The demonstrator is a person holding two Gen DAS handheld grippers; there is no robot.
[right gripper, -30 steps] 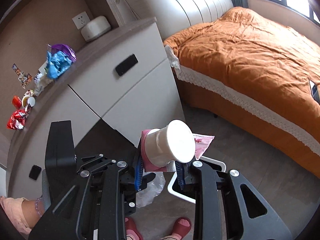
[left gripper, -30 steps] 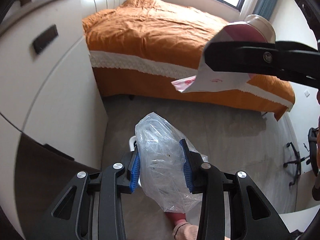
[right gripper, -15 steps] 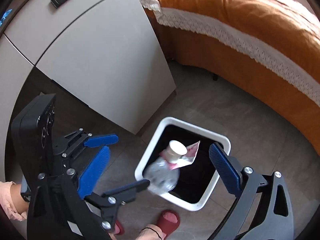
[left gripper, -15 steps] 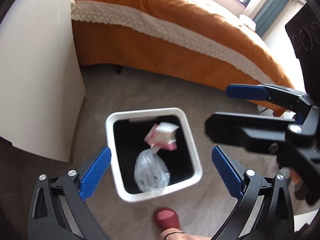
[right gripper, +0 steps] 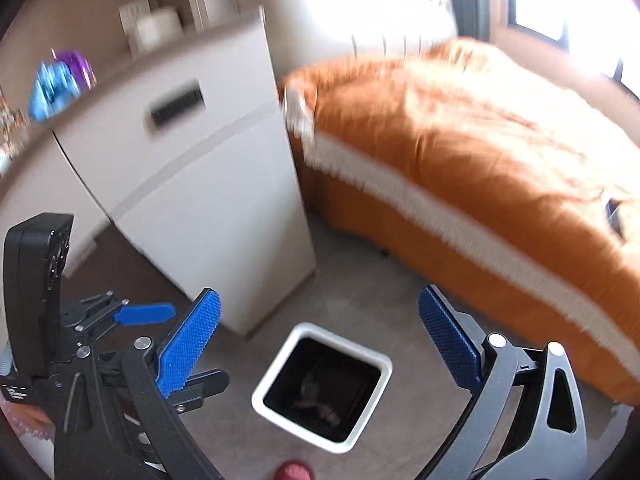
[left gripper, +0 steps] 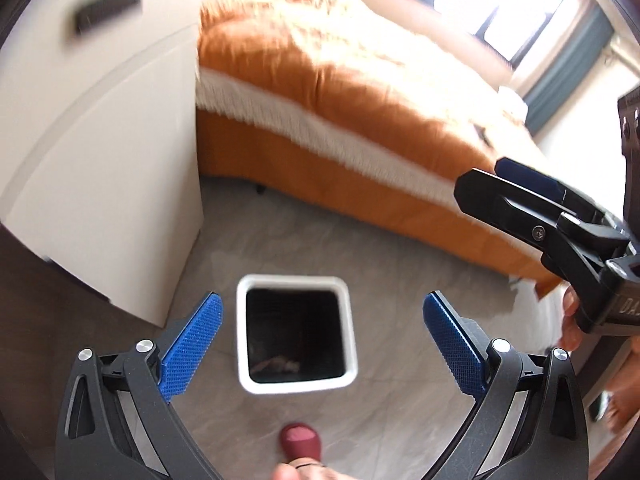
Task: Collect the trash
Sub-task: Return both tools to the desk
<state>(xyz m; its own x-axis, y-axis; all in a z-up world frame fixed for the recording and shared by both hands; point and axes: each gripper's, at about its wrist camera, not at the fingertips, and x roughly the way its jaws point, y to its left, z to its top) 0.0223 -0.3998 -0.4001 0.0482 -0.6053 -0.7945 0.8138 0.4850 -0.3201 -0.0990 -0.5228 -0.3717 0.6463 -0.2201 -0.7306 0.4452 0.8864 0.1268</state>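
A white square trash bin [left gripper: 295, 386] stands on the grey floor, with trash lying dimly at its bottom [left gripper: 276, 365]. My left gripper [left gripper: 320, 336] is open and empty above it. My right gripper [right gripper: 320, 334] is also open and empty above the bin [right gripper: 280, 360]. In the left wrist view the right gripper shows at the right [left gripper: 520, 196]. In the right wrist view the left gripper shows at the lower left [right gripper: 148, 314]. More trash, blue and purple wrappers [right gripper: 60, 76], lies on the cabinet top.
A white cabinet [left gripper: 100, 168] stands left of the bin. A bed with an orange cover [left gripper: 360, 100] runs behind it. A red slipper [left gripper: 300, 440] is on the floor just below the bin.
Both grippers opened and dropped the plastic bag, the bottle and the pink wrapper into the bin. Both views have since tilted up from the bin toward the bed and cabinet.
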